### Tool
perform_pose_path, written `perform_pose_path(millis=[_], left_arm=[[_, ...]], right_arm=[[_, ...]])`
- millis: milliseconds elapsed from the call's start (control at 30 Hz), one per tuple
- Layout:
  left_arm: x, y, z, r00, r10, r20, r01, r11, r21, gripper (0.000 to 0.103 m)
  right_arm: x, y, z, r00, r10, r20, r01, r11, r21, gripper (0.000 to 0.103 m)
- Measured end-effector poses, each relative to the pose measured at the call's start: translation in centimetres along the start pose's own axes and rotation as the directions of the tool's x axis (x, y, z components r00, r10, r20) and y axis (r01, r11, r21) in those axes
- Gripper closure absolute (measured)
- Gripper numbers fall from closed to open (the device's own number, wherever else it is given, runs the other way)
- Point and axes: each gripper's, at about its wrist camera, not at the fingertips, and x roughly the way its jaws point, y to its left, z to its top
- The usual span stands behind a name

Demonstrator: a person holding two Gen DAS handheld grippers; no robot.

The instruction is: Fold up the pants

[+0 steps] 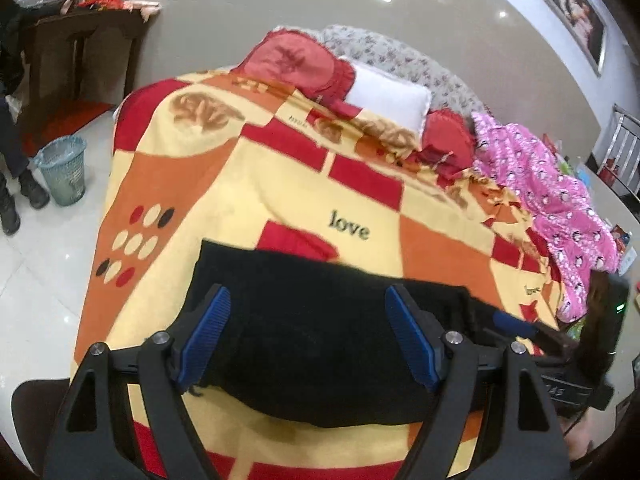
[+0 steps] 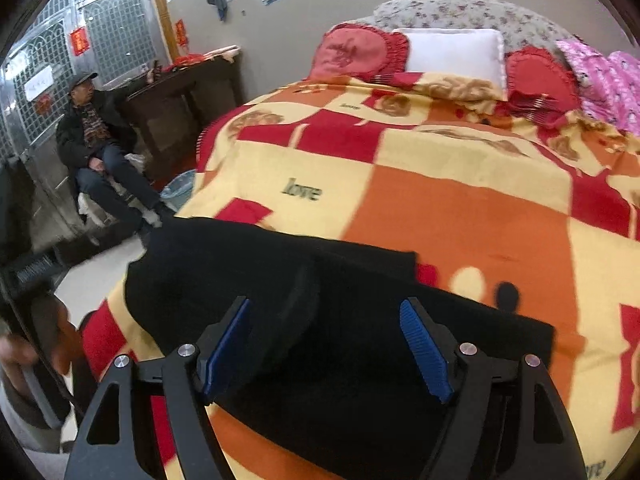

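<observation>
- While both tools hover over the bed, the black pants (image 1: 320,340) lie flat on the patterned blanket (image 1: 224,184), near its front edge and folded into a broad dark block.
- From the left wrist view, the left gripper (image 1: 308,336) is released: its 2 blue-padded fingers (image 1: 206,336) stand wide apart above the pants, with nothing between them.
- From the right wrist view, the right gripper (image 2: 326,348) is likewise spread, its blue pads (image 2: 426,354) well apart over the pants (image 2: 360,320), grasping nothing.
- Whether either set of fingertips touches the cloth cannot be told.
- Part of the right gripper shows at the right edge of the left view, beside the pants' far end.
- The blanket (image 2: 440,200) is checked in red, orange and cream, with the word "love" printed on it.
- At the head of the bed sit a white pillow (image 2: 452,52) between 2 red cushions (image 2: 356,52), with a pink quilt (image 1: 552,192) bunched along the right side.
- A man (image 2: 96,132) sits by a dark cabinet (image 2: 184,92) at the left, and a pale bin (image 1: 62,170) stands on the floor near the bed.
</observation>
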Motion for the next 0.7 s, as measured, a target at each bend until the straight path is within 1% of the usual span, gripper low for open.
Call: perform_pose_path(millis=[33,67,100,133,167,200,300,367,467,600,700], left_arm=[[-0.2,-0.1,0.1,1.000,-0.017,0.007,0.017,1.000,-0.001,0.023],[-0.5,-0.3,0.1,0.999,-0.050,0.006,0.050,0.999,-0.016,0.019],[-0.6,-0.4,0.1,0.997,-0.079,-0.001,0.079,0.996,-0.027,0.018],[-0.7,-0.7,0.1,0.992,-0.125,-0.011,0.125,0.992,-0.035,0.018],[-0.8,-1.1,0.2,0.988,-0.152,-0.020,0.152,0.988,-0.033,0.018],[-1.1,-1.5,0.3,0.988,-0.155,-0.020,0.155,0.988,-0.026,0.018],[-3.2,-2.4,0.6,0.989,-0.147,0.022,0.147,0.989,0.015,0.018],[-5.0,-2.7,0.8,0.988,-0.144,0.050,0.142,0.989,0.040,0.018],[-6.7,-2.4,0.7,0.991,-0.113,0.074,0.108,0.992,0.062,0.016],[-7.2,-1.2,-0.5,0.997,-0.049,0.062,0.044,0.995,0.092,0.016],[-6.5,0.5,-2.0,0.999,-0.010,0.032,0.008,0.997,0.072,0.016]], right_arm=[[-0.2,-0.6,-0.3,1.000,0.000,-0.004,0.000,1.000,0.013,0.026],[-0.5,-1.0,-0.6,1.000,-0.001,-0.011,0.001,1.000,0.027,0.026],[-0.7,-1.3,-0.8,1.000,-0.002,-0.015,0.002,0.999,0.036,0.026],[-1.1,-1.5,-1.0,1.000,-0.002,-0.013,0.003,0.999,0.038,0.026],[-1.7,-1.6,-1.2,1.000,-0.005,-0.001,0.005,0.999,0.034,0.026],[-2.1,-1.5,-1.3,1.000,-0.008,0.007,0.008,1.000,0.030,0.026],[-3.6,-1.3,-1.4,0.999,-0.001,0.033,0.000,1.000,0.019,0.025],[-4.4,-0.9,-1.3,0.999,0.003,0.048,-0.003,1.000,0.004,0.023],[-5.0,-0.3,-0.9,0.998,0.020,0.066,-0.019,1.000,-0.018,0.021],[-4.3,0.6,-0.1,0.996,0.066,0.068,-0.064,0.998,-0.025,0.020],[-2.9,1.8,0.6,0.994,0.096,0.051,-0.094,0.995,-0.045,0.019]])
